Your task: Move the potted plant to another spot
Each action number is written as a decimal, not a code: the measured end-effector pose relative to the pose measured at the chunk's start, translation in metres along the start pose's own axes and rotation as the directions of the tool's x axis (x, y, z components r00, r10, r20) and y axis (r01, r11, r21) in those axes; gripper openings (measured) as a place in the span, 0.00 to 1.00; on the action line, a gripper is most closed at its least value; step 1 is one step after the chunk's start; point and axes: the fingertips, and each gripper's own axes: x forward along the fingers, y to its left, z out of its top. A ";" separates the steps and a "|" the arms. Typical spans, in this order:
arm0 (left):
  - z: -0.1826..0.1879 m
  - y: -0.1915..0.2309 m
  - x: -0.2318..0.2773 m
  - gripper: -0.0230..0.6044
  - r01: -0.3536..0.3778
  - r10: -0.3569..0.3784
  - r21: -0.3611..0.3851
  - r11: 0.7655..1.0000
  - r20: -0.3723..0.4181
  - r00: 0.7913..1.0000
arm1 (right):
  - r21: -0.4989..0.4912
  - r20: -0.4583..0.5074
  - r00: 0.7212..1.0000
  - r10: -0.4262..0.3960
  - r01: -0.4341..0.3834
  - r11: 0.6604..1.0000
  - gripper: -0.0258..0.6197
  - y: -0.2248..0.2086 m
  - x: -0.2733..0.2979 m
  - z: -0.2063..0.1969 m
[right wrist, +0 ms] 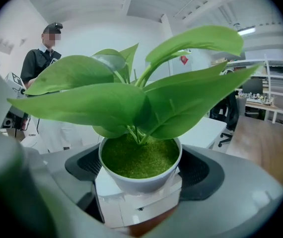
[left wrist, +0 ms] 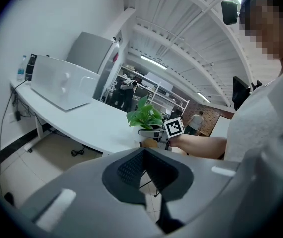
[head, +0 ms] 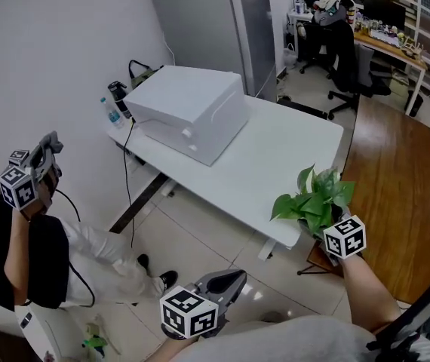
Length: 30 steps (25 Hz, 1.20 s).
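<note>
The potted plant [head: 314,198] has broad green leaves, and its small white pot [right wrist: 140,170] is filled with green moss. It is at the near end of the white desk [head: 275,157], beside the wooden table [head: 396,179]. My right gripper [head: 330,221] is shut on the pot, one dark pad on each side, with a white block under the pot. I cannot tell whether the pot rests on anything. My left gripper [head: 230,281] hangs low over the floor, well left of the plant. Its jaws are shut on nothing [left wrist: 144,171]. From there the plant [left wrist: 144,115] shows ahead.
A big white box [head: 188,111] lies on the desk's far end, with a water bottle [head: 112,113] behind it. A grey cabinet [head: 215,21] stands at the back and office chairs [head: 351,59] at the far right. Another person [head: 41,262] with a gripper stands at the left.
</note>
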 end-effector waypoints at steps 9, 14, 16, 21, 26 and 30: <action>-0.007 0.012 -0.026 0.03 -0.100 0.102 -0.057 0.993 0.022 0.995 | -0.035 -0.035 0.994 0.106 -0.107 0.994 0.76 0.032 0.048 0.003; -0.010 0.026 -0.035 0.03 -0.139 0.141 -0.075 0.987 0.023 0.990 | -0.034 -0.040 0.991 0.131 -0.132 0.991 0.76 0.040 0.073 0.000; -0.011 0.031 -0.038 0.03 -0.150 0.152 -0.081 0.985 0.024 0.988 | -0.048 -0.044 0.991 0.129 -0.131 0.990 0.75 0.042 0.081 0.000; -0.013 0.033 -0.037 0.03 -0.155 0.157 -0.086 0.984 0.018 0.987 | -0.085 -0.045 0.991 0.129 -0.132 0.988 0.75 0.043 0.091 -0.003; -0.014 0.039 -0.040 0.03 -0.159 0.161 -0.092 0.983 0.016 0.987 | -0.094 -0.039 0.991 0.124 -0.127 0.987 0.76 0.043 0.095 0.000; -0.013 0.050 -0.039 0.03 -0.154 0.156 -0.090 0.984 0.014 0.988 | -0.101 -0.037 0.992 0.122 -0.125 0.987 0.76 0.043 0.103 -0.001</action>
